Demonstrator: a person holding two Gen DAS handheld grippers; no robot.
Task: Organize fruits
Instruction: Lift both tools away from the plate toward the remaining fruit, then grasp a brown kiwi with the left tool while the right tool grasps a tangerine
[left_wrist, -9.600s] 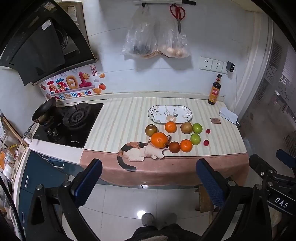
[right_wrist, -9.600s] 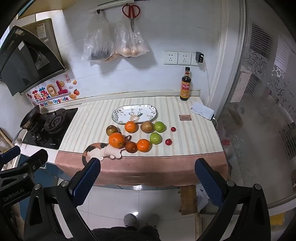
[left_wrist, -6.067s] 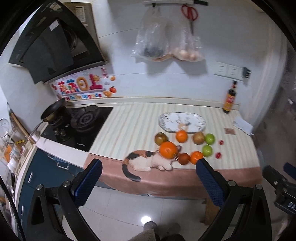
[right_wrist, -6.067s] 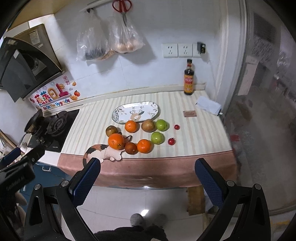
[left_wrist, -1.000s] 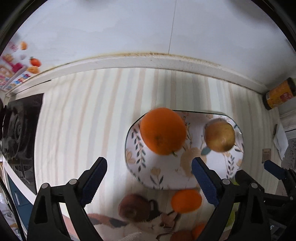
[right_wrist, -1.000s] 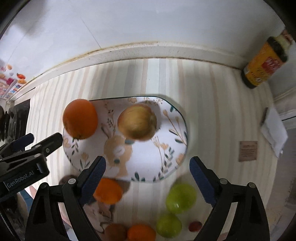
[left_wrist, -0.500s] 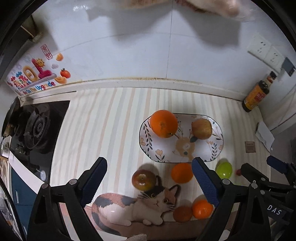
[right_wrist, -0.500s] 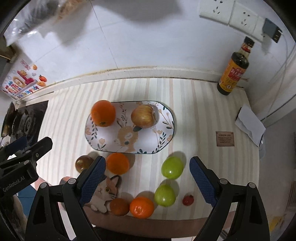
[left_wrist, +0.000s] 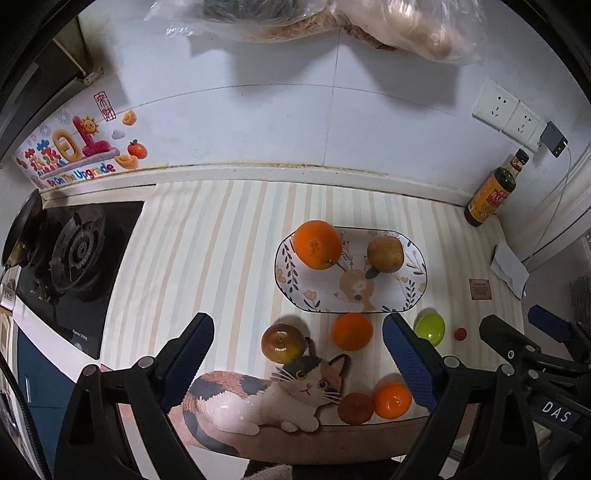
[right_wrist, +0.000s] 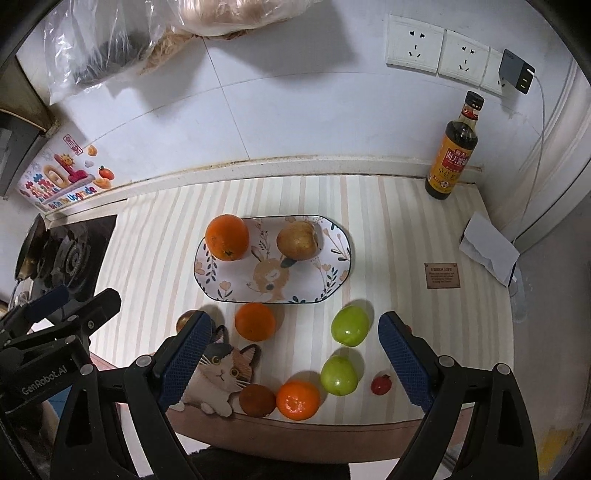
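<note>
Beyond both tools, pulled back and wide: large orange (left_wrist: 317, 244) and apple (left_wrist: 385, 254) now on plate (left_wrist: 413, 295); seven fruits left on desk (left_wrist: 207, 258).

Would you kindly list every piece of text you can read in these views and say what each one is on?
"Be On The Upgrade": wall sticker, below cartoon Chinese characters I cannot make out.
"GREEN LIFE": small brown card on the counter; its smaller lines are too small to read.
"DAS": right gripper body.
"GenRobot.AI": left gripper body.
Sauce bottle label: Chinese characters, too small to read.
Hob front: small print, illegible.
</note>
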